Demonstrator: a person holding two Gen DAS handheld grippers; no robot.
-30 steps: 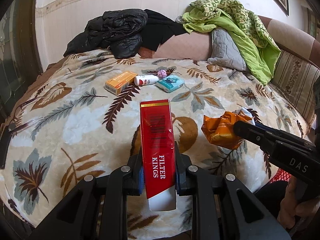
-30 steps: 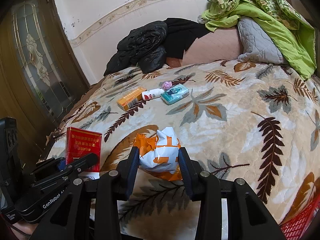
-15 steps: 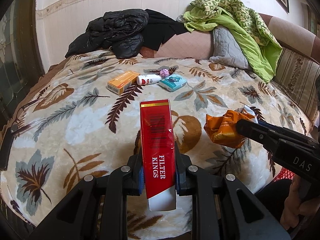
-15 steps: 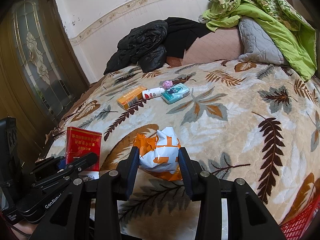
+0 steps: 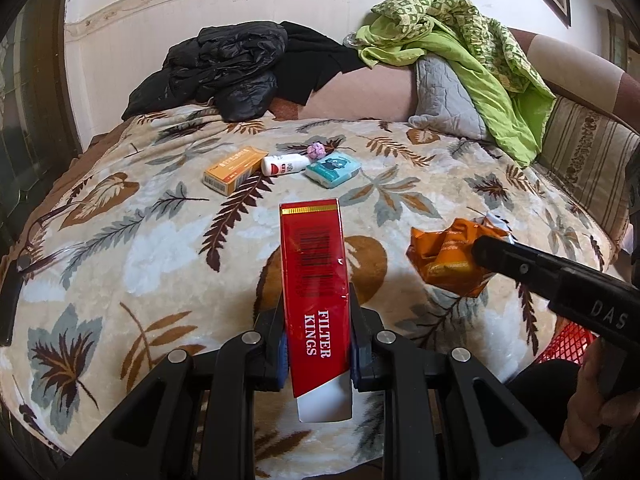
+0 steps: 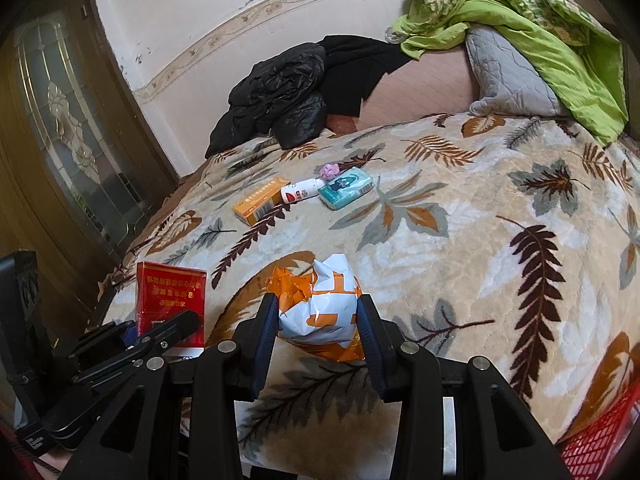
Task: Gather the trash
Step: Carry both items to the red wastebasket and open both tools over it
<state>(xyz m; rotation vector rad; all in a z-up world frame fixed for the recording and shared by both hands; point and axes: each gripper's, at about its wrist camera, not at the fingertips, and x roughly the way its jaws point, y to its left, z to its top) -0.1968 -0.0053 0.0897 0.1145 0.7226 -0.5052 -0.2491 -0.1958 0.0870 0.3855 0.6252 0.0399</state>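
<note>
My left gripper (image 5: pixel 316 344) is shut on a red cigarette pack (image 5: pixel 314 288) marked FILTER KINGS, held upright above the leaf-patterned blanket (image 5: pixel 140 240). The same red cigarette pack (image 6: pixel 171 300) shows at the lower left of the right wrist view. My right gripper (image 6: pixel 318 320) is shut on a crumpled orange and white wrapper (image 6: pixel 320 308); that wrapper (image 5: pixel 448 256) appears right of the pack in the left wrist view. Farther back lie an orange box (image 5: pixel 234 170), a white bottle (image 5: pixel 284 164), a teal tissue pack (image 5: pixel 334 168) and a small pink ball (image 5: pixel 316 150).
Black jackets (image 5: pixel 224 72) are piled at the back, with a grey pillow (image 5: pixel 444 100) and green bedding (image 5: pixel 472 40) to their right. A red mesh basket (image 6: pixel 600 440) sits off the bed's near right corner. A glass-panelled door (image 6: pixel 60 140) stands at left.
</note>
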